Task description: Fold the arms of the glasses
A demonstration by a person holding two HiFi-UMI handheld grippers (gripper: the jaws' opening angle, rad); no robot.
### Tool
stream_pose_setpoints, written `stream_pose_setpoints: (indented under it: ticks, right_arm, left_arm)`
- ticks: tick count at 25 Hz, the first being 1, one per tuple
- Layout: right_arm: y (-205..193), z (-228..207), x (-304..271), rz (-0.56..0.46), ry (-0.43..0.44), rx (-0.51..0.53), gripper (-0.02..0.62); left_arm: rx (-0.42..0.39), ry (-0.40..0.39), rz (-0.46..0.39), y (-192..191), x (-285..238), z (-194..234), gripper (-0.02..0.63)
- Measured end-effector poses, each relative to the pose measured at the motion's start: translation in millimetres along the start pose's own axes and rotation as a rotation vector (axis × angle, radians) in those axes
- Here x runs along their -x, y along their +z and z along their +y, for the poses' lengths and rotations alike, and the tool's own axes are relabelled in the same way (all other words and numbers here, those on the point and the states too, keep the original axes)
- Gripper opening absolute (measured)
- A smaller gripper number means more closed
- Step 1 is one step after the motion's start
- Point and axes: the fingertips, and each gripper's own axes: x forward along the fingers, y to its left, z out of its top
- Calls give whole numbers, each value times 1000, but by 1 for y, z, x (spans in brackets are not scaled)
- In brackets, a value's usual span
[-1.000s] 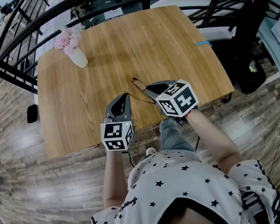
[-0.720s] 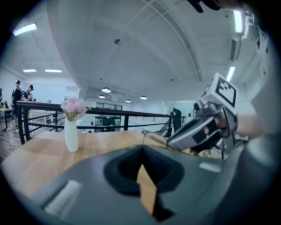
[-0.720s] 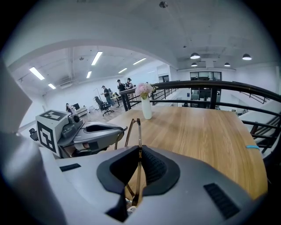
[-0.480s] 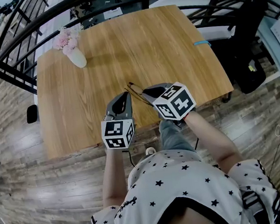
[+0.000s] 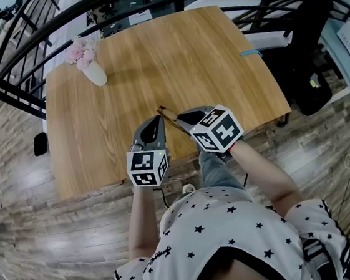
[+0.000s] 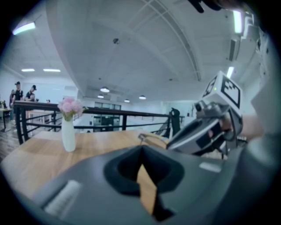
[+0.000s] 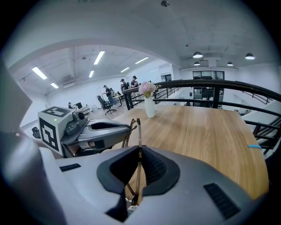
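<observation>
A pair of thin brown-framed glasses [image 5: 167, 116] is held just above the near edge of the wooden table [image 5: 203, 57]. My right gripper [image 5: 184, 117] is shut on them. In the right gripper view the frame [image 7: 138, 136] runs edge-on between the pads and sticks out forward. My left gripper [image 5: 156, 121] sits close to the left of the glasses, shut with nothing between its jaws. In the left gripper view the glasses [image 6: 151, 138] show to the right, in front of the right gripper [image 6: 206, 132]. Whether the left gripper touches the glasses, I cannot tell.
A white vase of pink flowers [image 5: 95, 70] stands at the table's far left corner. A small blue item [image 5: 251, 53] lies at the table's right edge. Black railings [image 5: 21, 53] run behind the table, with wood floor around it.
My right gripper has carried the glasses a little to the left, closer to the left gripper. The left gripper has stayed where it was.
</observation>
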Motion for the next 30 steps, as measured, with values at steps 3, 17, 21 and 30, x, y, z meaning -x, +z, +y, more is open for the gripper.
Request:
stream_pose_setpoints:
  ticks: [3, 17, 21, 30]
  right_arm:
    - [-2, 0, 1, -1, -6, 0, 32]
    - [-16, -36, -8, 39, -90, 23, 32]
    - [-23, -53, -17, 57, -122, 25, 32]
    - [-39, -90, -45, 115, -209, 91, 32]
  left_arm:
    - [-2, 0, 1, -1, 1, -1, 8]
    - [26, 23, 15, -10, 4, -1, 8]
    - [51, 38, 21, -14, 5, -2, 8]
    - [101, 51, 37, -28, 2, -9, 8]
